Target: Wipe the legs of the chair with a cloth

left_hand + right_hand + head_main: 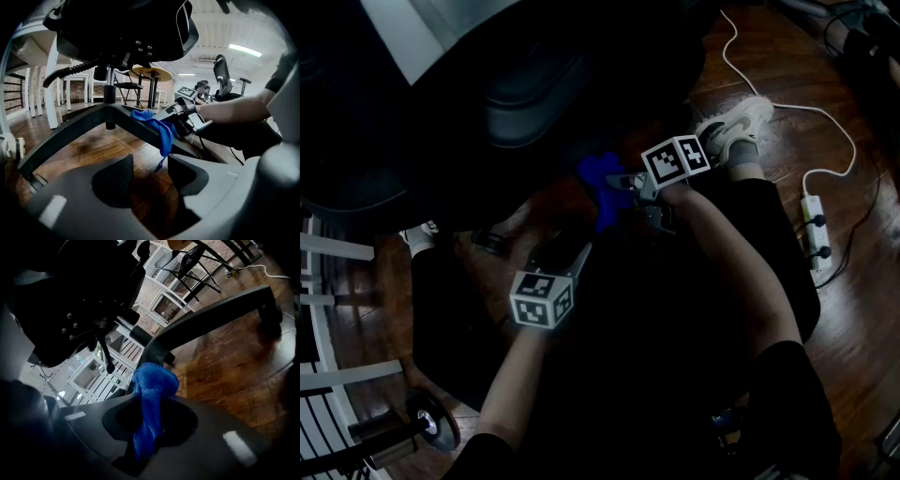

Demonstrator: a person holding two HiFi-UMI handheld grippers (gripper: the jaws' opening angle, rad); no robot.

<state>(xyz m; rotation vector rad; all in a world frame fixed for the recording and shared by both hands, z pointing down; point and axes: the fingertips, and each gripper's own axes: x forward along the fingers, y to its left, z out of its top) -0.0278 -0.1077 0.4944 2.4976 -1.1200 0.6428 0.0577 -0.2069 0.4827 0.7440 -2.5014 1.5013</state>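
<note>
A black office chair's star base (pixel 70 131) spreads over the wood floor, its column (pixel 109 86) rising to the seat. My right gripper (pixel 630 192) is shut on a blue cloth (pixel 602 183), which lies against one dark chair leg (pixel 150 132). In the left gripper view the cloth (pixel 159 127) drapes over that leg. The right gripper view shows the cloth (pixel 150 404) pinched between the jaws, with another leg (pixel 211 319) beyond. My left gripper (pixel 567 253) hovers low beside the base, jaws open with nothing between them (pixel 150 176).
A white power strip (pixel 815 228) and its cable (pixel 787 108) lie on the floor at right. A person's shoe (pixel 733 127) rests near the chair. White slatted furniture (pixel 323 375) stands at left, a castor (pixel 431 424) beside it.
</note>
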